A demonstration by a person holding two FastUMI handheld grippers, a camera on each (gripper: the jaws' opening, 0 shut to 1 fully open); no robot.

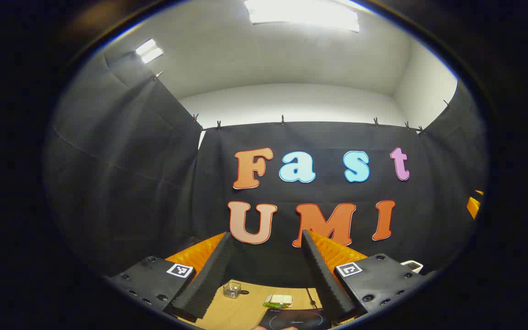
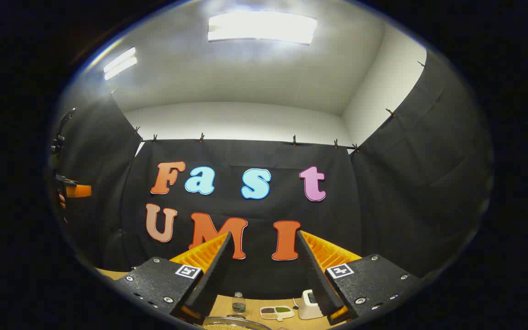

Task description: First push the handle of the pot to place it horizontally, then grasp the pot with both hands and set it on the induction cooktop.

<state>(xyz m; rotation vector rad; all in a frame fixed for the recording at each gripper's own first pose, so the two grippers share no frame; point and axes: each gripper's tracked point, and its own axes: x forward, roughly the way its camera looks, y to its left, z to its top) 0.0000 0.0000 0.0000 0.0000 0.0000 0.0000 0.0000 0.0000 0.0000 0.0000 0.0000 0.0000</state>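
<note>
- Ahead, left gripper (image 1: 266, 238) hangs high, fingers spread, empty; cooktop (image 1: 294, 319) lies below, jar (image 1: 232, 289) and dish (image 1: 279, 300) beyond.
- Right gripper (image 2: 264, 238) likewise spread; pot (image 2: 236, 323) rim beneath, bottle (image 2: 239, 303), tray (image 2: 277, 312), scale (image 2: 310, 305) behind.

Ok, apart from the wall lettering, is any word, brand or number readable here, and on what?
None can be read.
Induction cooktop: a faint mark on its black top, too small to read.
White device: dark panel, too small to read.
Square marker: a coded pattern, no words.
</note>
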